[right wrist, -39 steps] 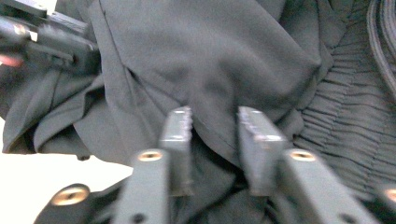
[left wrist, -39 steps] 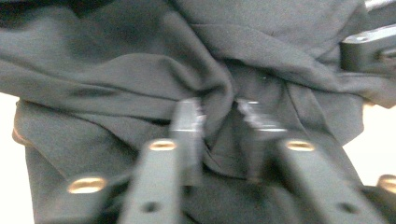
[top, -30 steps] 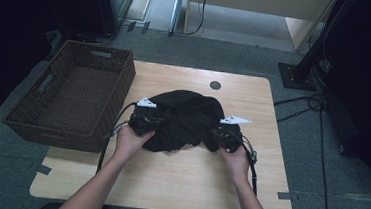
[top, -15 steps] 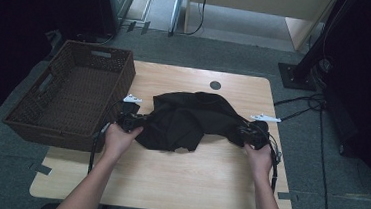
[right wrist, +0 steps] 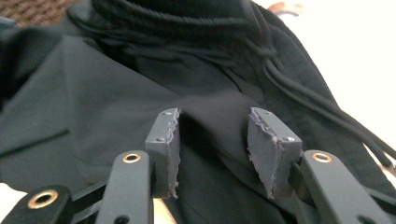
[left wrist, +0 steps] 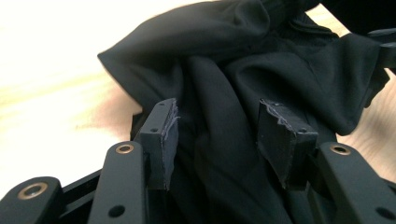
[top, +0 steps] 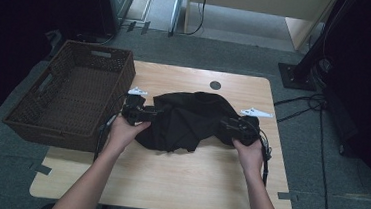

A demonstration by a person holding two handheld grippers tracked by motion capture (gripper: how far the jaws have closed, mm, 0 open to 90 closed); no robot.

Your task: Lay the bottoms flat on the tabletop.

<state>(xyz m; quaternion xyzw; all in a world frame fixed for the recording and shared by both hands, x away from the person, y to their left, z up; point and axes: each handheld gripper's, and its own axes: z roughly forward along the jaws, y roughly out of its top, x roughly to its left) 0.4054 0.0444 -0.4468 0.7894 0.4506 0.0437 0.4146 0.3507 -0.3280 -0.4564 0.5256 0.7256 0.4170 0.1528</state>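
A black garment (top: 187, 119) lies crumpled at the centre of the high view, on the wooden table (top: 167, 183), just right of the wicker basket (top: 74, 95) that fills the left of the frame; the left gripper (top: 148, 114) sits at the cloth's left edge and the right gripper (top: 227, 124) at its right edge, each pointing inward. Both sets of jaws have just been opening; in the left gripper view the pads (left wrist: 166, 135) stand apart with a fold of cloth between them but unpinched, and in the right gripper view the pads (right wrist: 168, 144) likewise stand apart over slack fabric, with a drawcord (right wrist: 299, 93) trailing at the upper right of that frame. The step in hand looks like letting go after pulling the garment sideways, ready for a fresh hold; to do it well, draw each gripper straight back from the cloth so no fold snags on a pad; then choose a flat single layer near an edge rather than a bunched ridge, and steer clear of the cord.
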